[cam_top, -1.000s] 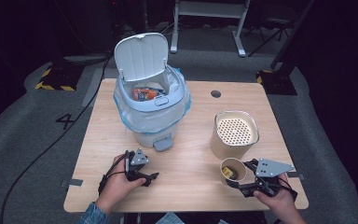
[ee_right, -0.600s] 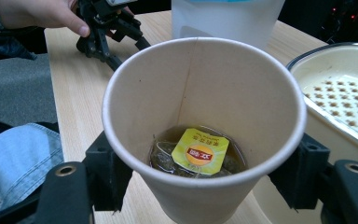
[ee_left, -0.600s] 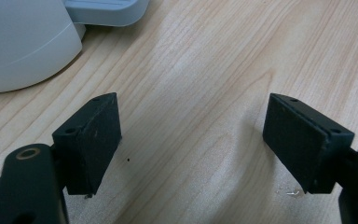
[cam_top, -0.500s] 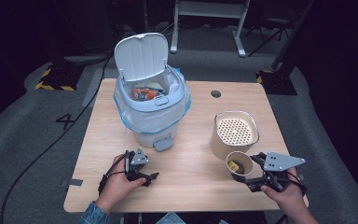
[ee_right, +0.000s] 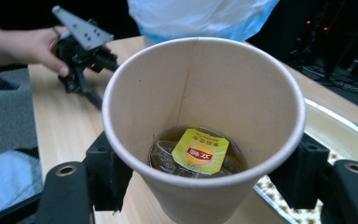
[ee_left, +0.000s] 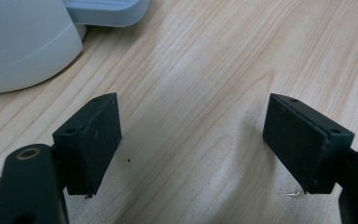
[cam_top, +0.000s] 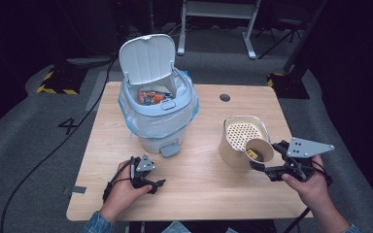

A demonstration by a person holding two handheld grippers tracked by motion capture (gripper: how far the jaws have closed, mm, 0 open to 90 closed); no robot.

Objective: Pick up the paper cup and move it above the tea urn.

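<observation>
Two grippers are at work over one wooden surface (cam_top: 199, 194). Largest on it is the pale blue pedal bin (cam_top: 158, 114), standing toward ten o'clock from the middle, its lid (cam_top: 147, 58) tipped up and a clear liner bag folded over the rim, with colourful wrappers showing inside. At about three o'clock stands a cream container with a perforated strainer insert (cam_top: 243, 133). Just in front of it, at roughly four o'clock, the right gripper (cam_top: 267, 165) holds a paper cup (cam_top: 259, 150) lifted off the wood and tilted, its mouth turned toward the person; the jaws are clamped on the cup's sides. Inside the cup (ee_right: 205, 126) lies a wet tea bag with a yellow tag (ee_right: 200, 151) in a little brown liquid. At seven o'clock the left gripper (cam_top: 148, 177) rests low on the wood, just in front of the bin's pedal (cam_top: 169, 149), its jaws standing wide apart with bare wood between them.
</observation>
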